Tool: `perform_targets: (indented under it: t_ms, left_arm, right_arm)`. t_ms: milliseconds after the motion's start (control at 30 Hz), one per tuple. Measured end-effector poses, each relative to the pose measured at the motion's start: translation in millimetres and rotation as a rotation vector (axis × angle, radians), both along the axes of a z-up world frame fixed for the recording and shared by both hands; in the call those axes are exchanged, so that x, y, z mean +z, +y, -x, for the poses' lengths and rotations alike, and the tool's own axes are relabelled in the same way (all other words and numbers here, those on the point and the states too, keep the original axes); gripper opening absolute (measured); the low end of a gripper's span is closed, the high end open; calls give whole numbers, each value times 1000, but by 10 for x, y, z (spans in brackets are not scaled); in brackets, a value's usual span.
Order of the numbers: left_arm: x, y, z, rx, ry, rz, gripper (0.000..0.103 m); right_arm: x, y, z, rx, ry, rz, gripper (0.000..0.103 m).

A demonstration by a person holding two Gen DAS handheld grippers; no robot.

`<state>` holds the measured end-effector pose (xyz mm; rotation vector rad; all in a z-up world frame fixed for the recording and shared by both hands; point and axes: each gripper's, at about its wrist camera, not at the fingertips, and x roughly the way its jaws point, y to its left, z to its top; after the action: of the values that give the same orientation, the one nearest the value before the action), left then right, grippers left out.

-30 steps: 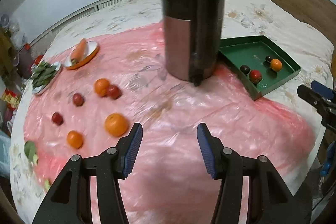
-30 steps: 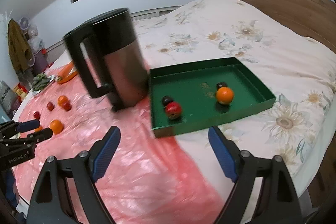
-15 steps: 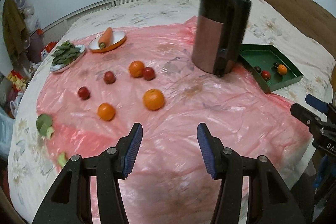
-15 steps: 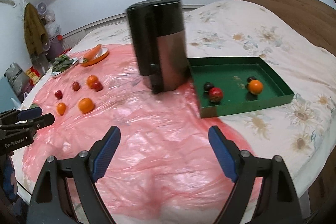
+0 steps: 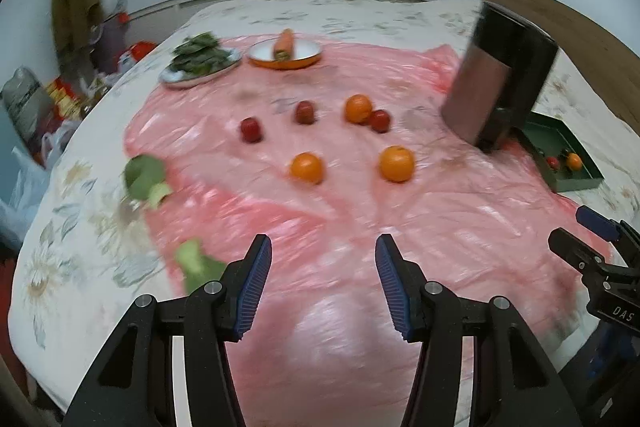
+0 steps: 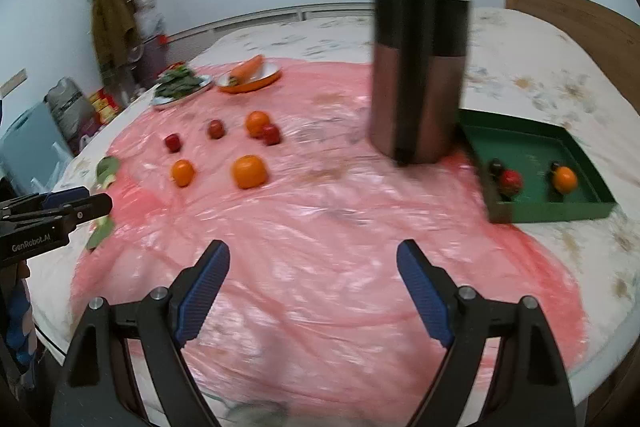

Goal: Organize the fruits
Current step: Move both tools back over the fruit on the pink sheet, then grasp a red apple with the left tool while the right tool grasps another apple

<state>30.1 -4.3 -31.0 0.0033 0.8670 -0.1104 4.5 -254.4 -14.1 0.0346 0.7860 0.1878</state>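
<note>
Loose fruit lies on a pink plastic sheet [image 5: 440, 227]: three oranges, among them one nearest me [image 5: 396, 163] and another to its left [image 5: 306, 167], and three small red fruits such as one [image 5: 251, 129]. A green tray [image 6: 532, 151] at the right holds an orange [image 6: 564, 179], a red fruit [image 6: 511, 182] and small dark fruits. My left gripper [image 5: 323, 259] stands open over the sheet's near part, nothing between its blue pads. My right gripper [image 6: 313, 261] is open and empty too, wider apart, well short of the fruit [image 6: 249, 171].
A tall black and copper kettle [image 6: 418, 75] stands beside the tray. At the far side sit a plate of green leaves [image 5: 200, 61] and an orange dish with a carrot [image 5: 285, 53]. Loose leaves [image 5: 146, 179] lie at the sheet's left edge. Clutter stands left of the bed.
Both views have swung left: the kettle and green tray slid toward the right of the frames and the loose fruit came to the centre. Both grippers stayed open and empty.
</note>
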Motion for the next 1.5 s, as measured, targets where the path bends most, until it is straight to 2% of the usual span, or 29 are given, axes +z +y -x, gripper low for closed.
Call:
perform_targets:
  t_ms: [133, 333, 600, 833, 1000, 1033, 1167, 1367, 1500]
  left_arm:
    - [-74, 227, 18, 43, 12, 7, 48]
    - [-126, 319, -143, 37, 23, 23, 48]
    - [-138, 169, -787, -56, 39, 21, 48]
    - [-218, 141, -1240, -59, 52, 12, 48]
    - [-310, 343, -1527, -4, 58, 20, 48]
    - [-336, 421, -1606, 15, 63, 20, 48]
    - [-434, 616, -1807, 57, 76, -4, 48]
    - [-622, 729, -2056, 64, 113, -20, 48]
    - [-699, 678, -2111, 38, 118, -33, 48]
  right_arm:
    - [-57, 233, -53, 58, 12, -1, 103]
    - [-129, 484, -220, 132, 26, 0, 103]
    - [-181, 627, -709, 176, 42, -3, 103]
    - [-222, 651, -1270, 181, 39, -2, 103]
    - [-288, 735, -1748, 218, 40, 26, 94]
    - [-317, 752, -1829, 226, 45, 32, 84]
    - [-504, 816, -2157, 252, 85, 59, 67]
    - [-726, 871, -2455, 273, 130, 71, 61]
    - [-823, 918, -2545, 294, 151, 77, 49]
